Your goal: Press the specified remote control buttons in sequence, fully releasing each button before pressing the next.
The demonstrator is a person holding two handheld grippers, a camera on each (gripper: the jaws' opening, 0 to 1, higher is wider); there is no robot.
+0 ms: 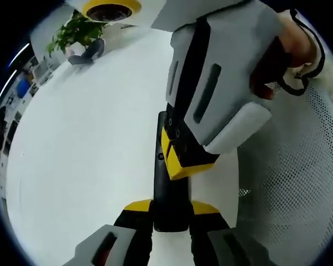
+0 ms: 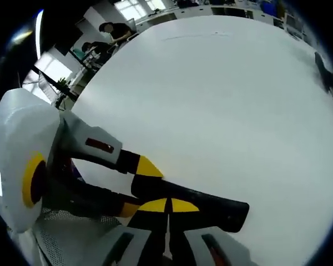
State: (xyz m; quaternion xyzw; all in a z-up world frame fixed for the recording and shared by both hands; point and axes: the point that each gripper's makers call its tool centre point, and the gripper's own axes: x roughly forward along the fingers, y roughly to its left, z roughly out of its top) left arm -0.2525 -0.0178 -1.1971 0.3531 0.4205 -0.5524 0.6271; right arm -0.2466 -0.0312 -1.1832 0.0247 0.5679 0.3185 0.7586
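Note:
A long black remote control (image 1: 169,191) lies over the white table (image 1: 83,149), one end clamped between my left gripper's (image 1: 171,208) yellow-tipped jaws. From the upper right, held by a hand (image 1: 297,41), my right gripper (image 1: 180,158) comes down with its jaws together, its yellow tip resting on the remote's top face. In the right gripper view the same remote (image 2: 213,209) runs out to the right under my right gripper (image 2: 167,206), whose two yellow tips meet with no gap. My left gripper (image 2: 139,188) enters from the left and grips the remote's near end.
A potted plant (image 1: 77,30) and a dark object (image 1: 89,52) stand at the table's far side. A white mesh chair (image 1: 299,183) is beside the table edge. Another dark item (image 2: 324,72) lies near the table's right edge. People sit at desks (image 2: 108,33) beyond.

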